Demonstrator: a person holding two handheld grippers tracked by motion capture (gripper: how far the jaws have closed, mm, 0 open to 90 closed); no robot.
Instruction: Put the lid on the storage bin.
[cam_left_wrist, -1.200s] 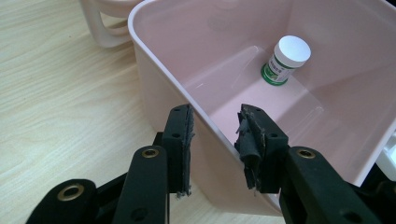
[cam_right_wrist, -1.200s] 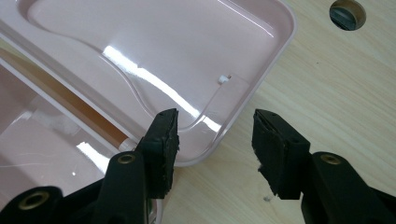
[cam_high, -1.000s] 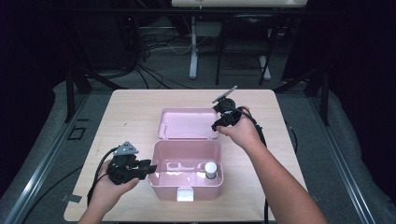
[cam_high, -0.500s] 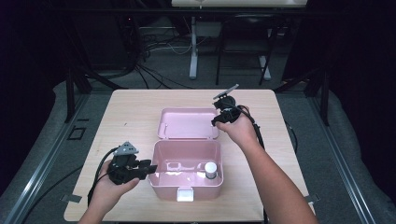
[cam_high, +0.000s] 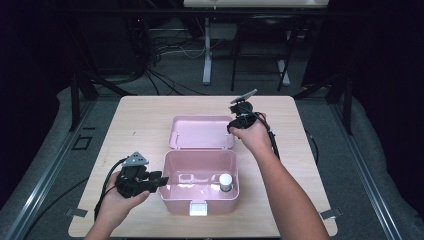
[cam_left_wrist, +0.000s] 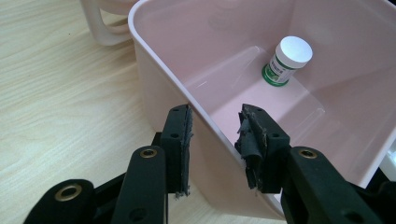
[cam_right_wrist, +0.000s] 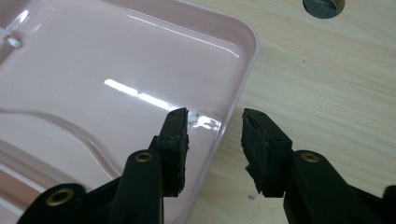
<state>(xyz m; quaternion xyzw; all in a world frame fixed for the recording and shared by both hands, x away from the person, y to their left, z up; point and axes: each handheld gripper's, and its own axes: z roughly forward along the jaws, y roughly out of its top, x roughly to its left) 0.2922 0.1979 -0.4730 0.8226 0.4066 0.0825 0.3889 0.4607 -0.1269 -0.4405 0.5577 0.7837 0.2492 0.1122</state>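
On the pale wooden tabletop (cam_high: 145, 115): a pink box (cam_high: 172, 202) near the front edge, open, with its lid (cam_high: 200, 132) laid flat just behind it, inner face up. Inside the box, by the right front corner, upright: a small white-capped bottle (cam_high: 226, 181) with a green label (cam_left_wrist: 286, 60).

At the box's left wall: the left gripper (cam_high: 162, 180), straddling the rim (cam_left_wrist: 215, 116). Fingers (cam_left_wrist: 180, 135) held moderately wide, one outside the wall and one inside, clamping nothing yet. At the lid's right-hand rim: the right gripper (cam_high: 234, 127), likewise astride the edge (cam_right_wrist: 215, 116). Fingers (cam_right_wrist: 175, 140) apart but just now narrowing, with the lid's rim between them and a clear gap on the tabletop side.

Judged as the step before closing: steadying the box on the left, taking hold of the lid on the right. Next calls for pinching the lid's rim firmly, then swinging it up and forward over the box while holding the body still.

Hard to make out: the hinge between lid and box, and the small white piece at the box's front, perhaps a latch (cam_high: 198, 209). Cut off by the right gripper view's top edge: a round hole (cam_right_wrist: 322, 7) in the tabletop.
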